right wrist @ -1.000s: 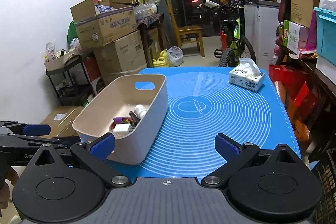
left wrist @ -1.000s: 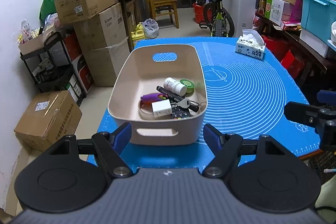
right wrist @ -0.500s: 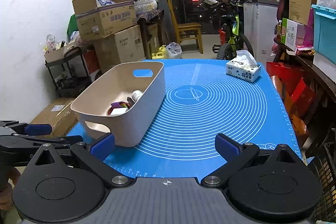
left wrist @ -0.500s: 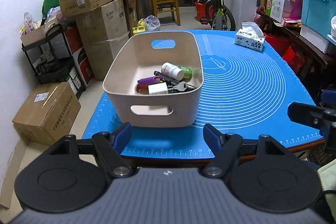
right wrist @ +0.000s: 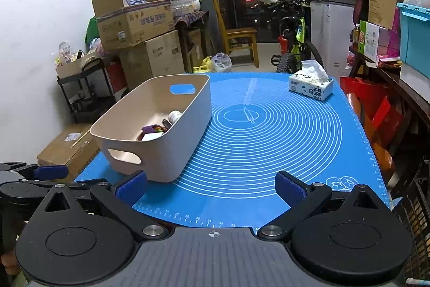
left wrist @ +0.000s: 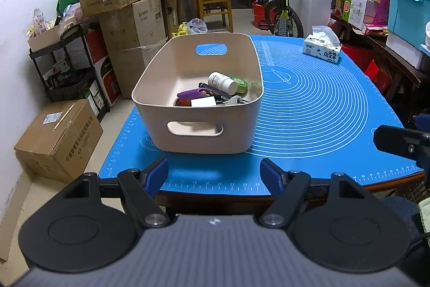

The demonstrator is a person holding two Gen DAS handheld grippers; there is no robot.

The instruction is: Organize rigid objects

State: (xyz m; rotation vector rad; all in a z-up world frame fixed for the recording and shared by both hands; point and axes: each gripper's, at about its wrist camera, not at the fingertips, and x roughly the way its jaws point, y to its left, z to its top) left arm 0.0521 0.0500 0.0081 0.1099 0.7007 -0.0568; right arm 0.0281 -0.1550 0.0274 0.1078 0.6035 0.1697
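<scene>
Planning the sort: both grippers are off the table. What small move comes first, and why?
Probably ease the left gripper forward toward the bin. It is open, empty and lined up with the bin, where the bottle and other small items lie piled; the mat is bare.

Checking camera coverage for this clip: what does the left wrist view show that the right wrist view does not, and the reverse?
Only the left wrist view shows the green tape roll and the key in the bin, because it looks in over the near rim.

Only the right wrist view shows the bin's outer right wall and the doughnut print at the mat's near right corner.

Both show the beige bin, white bottle, purple item, tissue box, blue mat, and each view's own gripper open and empty: left gripper, right gripper.
</scene>
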